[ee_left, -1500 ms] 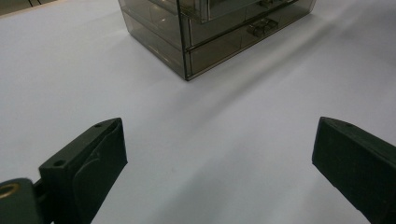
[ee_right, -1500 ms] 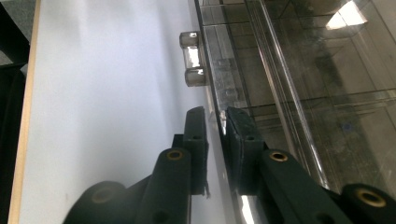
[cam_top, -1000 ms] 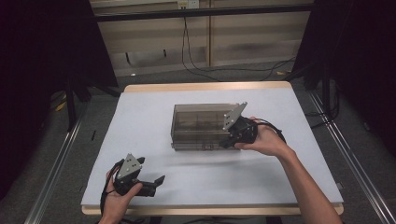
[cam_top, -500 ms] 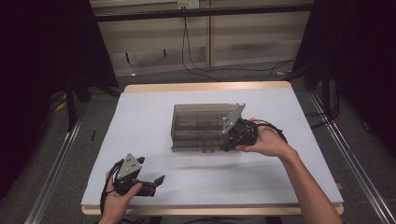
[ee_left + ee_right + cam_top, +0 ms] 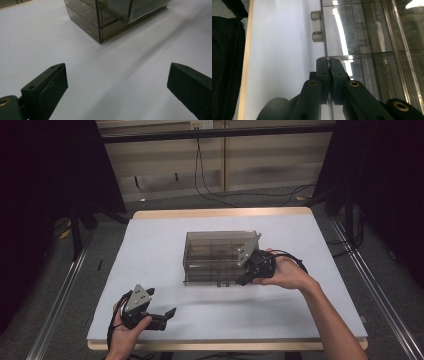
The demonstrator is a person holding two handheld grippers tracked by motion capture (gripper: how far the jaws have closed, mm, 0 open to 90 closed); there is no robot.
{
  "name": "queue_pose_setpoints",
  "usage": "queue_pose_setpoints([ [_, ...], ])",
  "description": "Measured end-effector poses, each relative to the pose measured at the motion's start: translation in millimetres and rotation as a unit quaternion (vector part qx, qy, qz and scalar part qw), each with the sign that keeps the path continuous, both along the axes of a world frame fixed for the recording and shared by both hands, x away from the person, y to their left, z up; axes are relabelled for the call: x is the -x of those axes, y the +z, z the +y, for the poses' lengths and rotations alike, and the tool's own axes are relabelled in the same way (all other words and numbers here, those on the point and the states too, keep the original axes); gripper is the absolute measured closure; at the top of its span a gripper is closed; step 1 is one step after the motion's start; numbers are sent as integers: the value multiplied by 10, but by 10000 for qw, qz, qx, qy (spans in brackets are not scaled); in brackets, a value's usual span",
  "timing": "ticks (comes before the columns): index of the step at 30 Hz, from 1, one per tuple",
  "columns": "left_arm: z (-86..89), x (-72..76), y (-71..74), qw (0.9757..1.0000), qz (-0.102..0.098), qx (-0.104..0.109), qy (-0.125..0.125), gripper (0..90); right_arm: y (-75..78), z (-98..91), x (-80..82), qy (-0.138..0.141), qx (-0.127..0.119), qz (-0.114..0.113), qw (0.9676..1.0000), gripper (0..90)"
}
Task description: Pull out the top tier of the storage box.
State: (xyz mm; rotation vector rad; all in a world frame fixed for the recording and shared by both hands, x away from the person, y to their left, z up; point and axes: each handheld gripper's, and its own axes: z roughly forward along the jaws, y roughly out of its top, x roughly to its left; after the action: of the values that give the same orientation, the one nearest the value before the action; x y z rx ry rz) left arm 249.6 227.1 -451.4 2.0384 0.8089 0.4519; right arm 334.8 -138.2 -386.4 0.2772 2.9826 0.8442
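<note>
At mid-worktop (image 5: 150, 245) stands the smoky clear-plastic drawer cabinet (image 5: 215, 255) (likely light, rigid, slippery). Right gripper (image 5: 329, 62) has its fingers pinched together at a drawer front's edge; the handle tab (image 5: 317, 26) looks the better hold. Left gripper (image 5: 116, 82) idles, fingers spread.

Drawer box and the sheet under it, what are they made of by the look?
Drawer box: likely hard plastic, smoky and see-through, glossy; the inner dividers show through its walls and light streaks reflect off them. Sheet on the table: white and matt with no glare, maybe paper or thin foam; its look does not settle which.
</note>
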Motion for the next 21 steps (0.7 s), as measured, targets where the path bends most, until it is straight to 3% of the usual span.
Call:
queue_pose_setpoints([
  [21, 3, 4, 3, 10000, 3, 23, 36, 31, 10, 51, 83, 152, 110, 134, 9997, 889],
])
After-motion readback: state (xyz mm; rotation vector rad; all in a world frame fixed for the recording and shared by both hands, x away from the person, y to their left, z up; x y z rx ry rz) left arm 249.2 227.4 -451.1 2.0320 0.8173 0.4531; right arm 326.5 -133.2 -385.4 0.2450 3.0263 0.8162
